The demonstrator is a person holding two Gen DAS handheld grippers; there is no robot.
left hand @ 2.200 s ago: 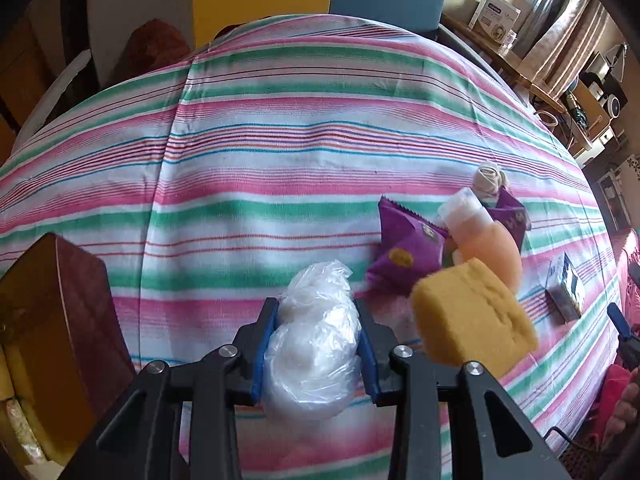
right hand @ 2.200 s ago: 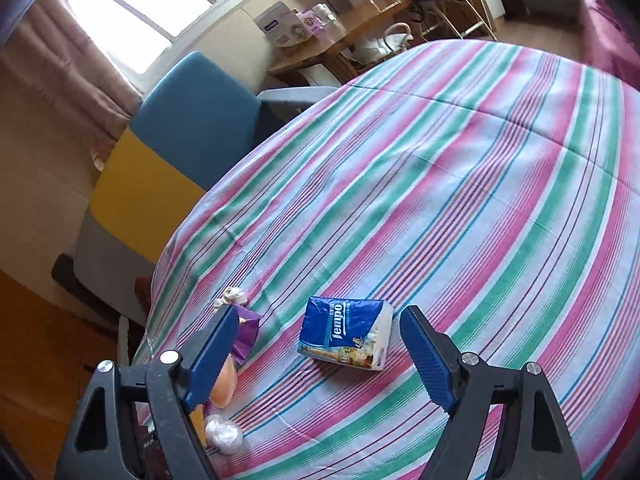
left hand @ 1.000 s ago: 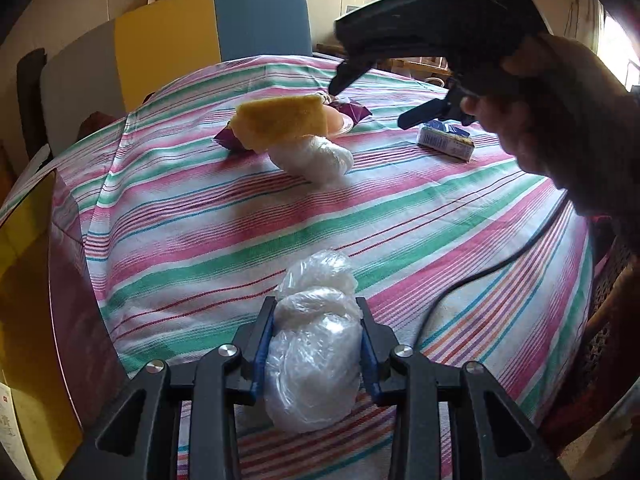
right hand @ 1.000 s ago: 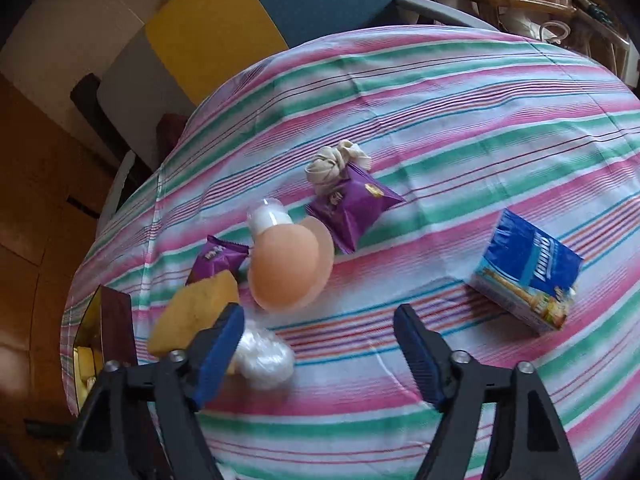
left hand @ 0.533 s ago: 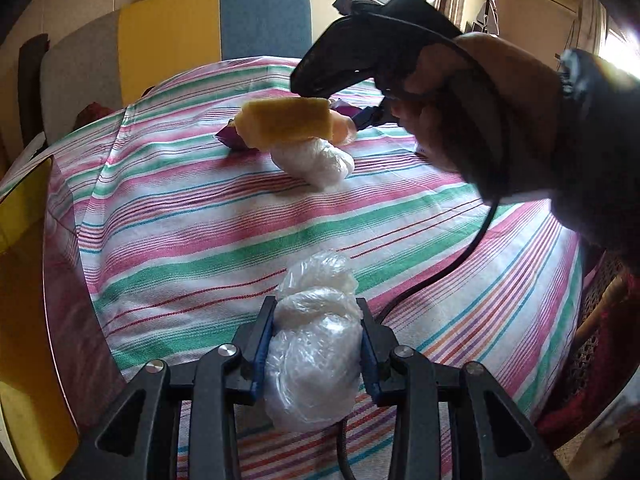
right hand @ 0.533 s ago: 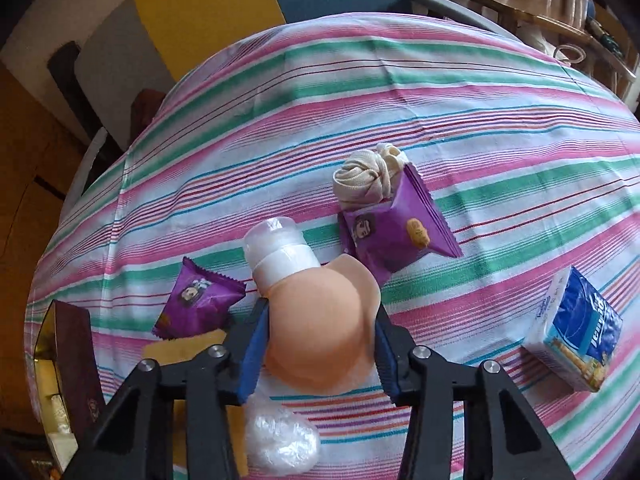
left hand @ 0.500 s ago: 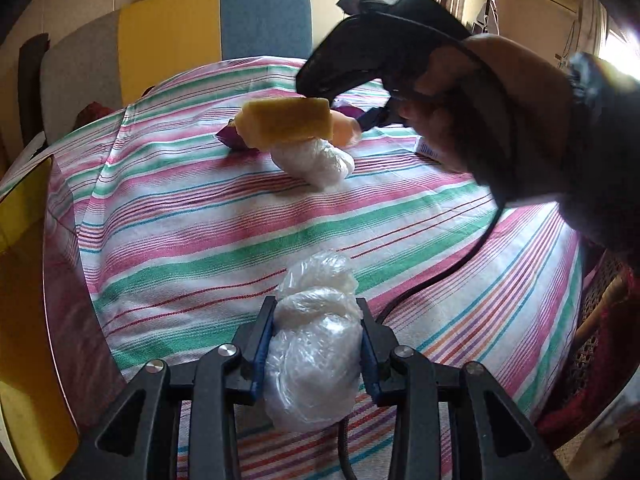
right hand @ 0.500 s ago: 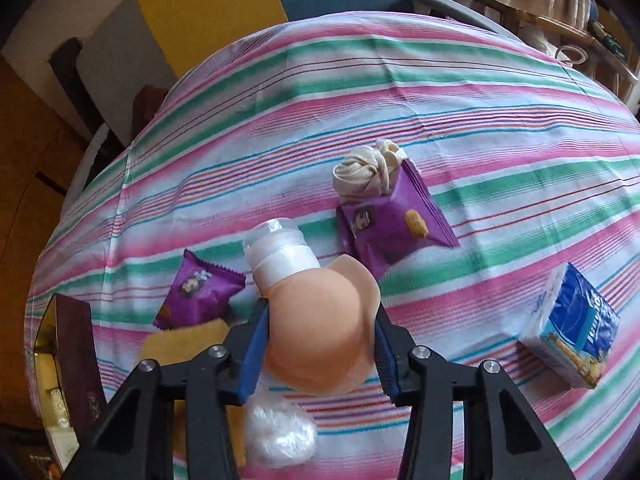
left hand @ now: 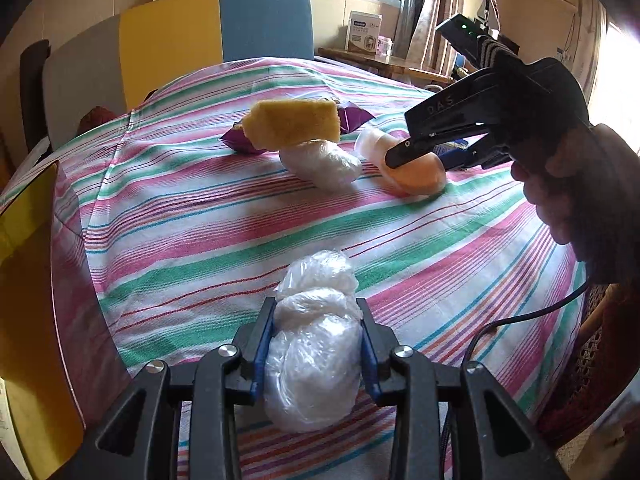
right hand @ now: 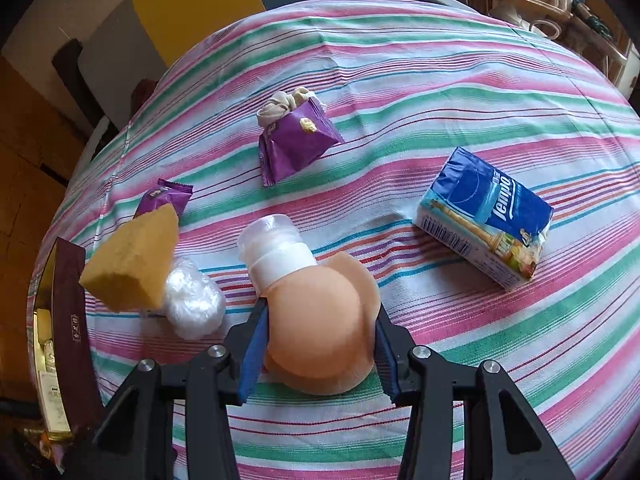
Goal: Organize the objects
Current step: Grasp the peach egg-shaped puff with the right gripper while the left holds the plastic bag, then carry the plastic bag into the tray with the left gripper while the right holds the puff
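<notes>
Left tongs (left hand: 314,354) pinching a crumpled clear plastic bag (left hand: 312,344) at the bottom centre, above the striped desk (left hand: 200,232). Right tongs (right hand: 318,346), having just closed, are clamped on the peach squeeze bottle (right hand: 320,320), lower middle of their view, white cap pointing up-frame. Yellow sponge (right hand: 130,260) sits on a second plastic wad (right hand: 194,304) at left; blue tissue pack (right hand: 486,218) lies at right

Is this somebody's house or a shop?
It looks like a home, probably a dining or living room: a round table under a striped tablecloth, a colourful chair pushed up to it, and curtains by a sunny window.
</notes>
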